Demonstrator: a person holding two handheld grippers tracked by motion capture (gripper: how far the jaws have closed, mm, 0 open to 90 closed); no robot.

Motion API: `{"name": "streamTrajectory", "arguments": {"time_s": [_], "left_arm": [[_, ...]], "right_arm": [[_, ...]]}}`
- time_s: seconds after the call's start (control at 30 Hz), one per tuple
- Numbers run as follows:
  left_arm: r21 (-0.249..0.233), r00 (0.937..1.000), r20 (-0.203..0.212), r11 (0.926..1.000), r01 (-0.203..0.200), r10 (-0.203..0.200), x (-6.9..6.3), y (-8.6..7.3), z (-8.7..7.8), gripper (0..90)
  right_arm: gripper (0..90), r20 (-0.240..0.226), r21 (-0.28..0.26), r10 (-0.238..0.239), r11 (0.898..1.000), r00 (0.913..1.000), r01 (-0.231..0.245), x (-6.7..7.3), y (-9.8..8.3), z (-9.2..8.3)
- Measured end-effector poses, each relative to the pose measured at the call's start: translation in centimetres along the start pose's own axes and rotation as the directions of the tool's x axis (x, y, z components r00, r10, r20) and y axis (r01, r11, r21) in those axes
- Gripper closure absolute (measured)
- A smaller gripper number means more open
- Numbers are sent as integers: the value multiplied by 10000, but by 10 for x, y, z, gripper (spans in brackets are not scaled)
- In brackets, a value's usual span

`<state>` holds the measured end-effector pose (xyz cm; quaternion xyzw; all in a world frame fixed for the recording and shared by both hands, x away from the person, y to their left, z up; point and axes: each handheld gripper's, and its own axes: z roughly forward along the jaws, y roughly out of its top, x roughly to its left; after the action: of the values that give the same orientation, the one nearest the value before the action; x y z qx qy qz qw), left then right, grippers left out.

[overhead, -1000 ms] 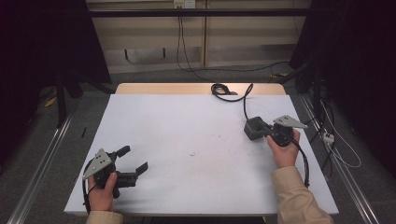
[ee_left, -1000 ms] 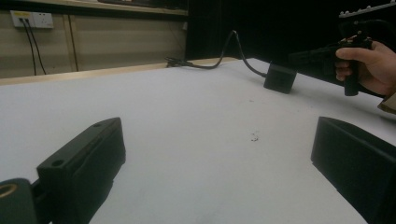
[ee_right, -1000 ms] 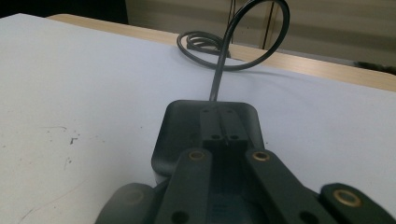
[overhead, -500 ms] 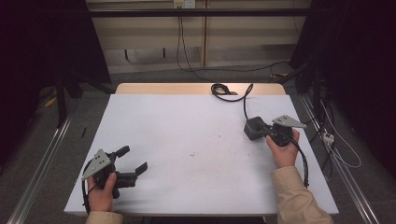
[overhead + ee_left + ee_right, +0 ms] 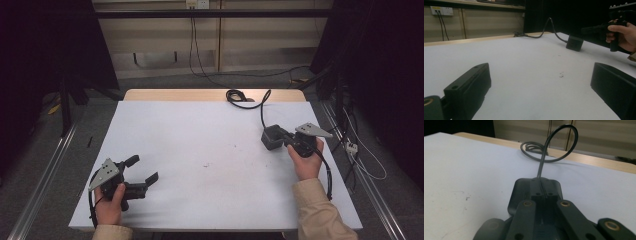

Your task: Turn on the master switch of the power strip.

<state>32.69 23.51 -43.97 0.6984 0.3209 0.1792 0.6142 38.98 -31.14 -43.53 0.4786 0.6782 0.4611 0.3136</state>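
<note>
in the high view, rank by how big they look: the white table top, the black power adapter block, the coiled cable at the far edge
1. White table top, by far the largest.
2. and 3. Black power adapter block and coiled cable look about alike; the coil lies farther from the camera, so no firm ranking between them.

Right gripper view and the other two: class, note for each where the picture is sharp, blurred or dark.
Right gripper view: tool links at the bottom edge blurred, cable loop fairly sharp. Left gripper view: near jaws soft, black box clearer, background dark at upper right. High view: white table evenly lit, both sides of the room black.
</note>
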Motion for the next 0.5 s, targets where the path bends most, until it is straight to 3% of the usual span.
{"name": "streamTrajectory", "arguments": {"time_s": [0.03,0.37,0.5], "left_arm": [[-8,10000,8,10000,4,-4,0,0,0,27],[-61,10000,27,10000,28,-28,-1,1,0,26],[-81,10000,50,10000,35,-34,-1,2,0,27]], "right_arm": [[834,-19,-44,89,10000,10000,-89,0,1,-1],[681,-426,-119,386,9992,9983,-392,5,3,-10],[547,-499,-22,434,9990,9978,-435,9,4,-11]]}}
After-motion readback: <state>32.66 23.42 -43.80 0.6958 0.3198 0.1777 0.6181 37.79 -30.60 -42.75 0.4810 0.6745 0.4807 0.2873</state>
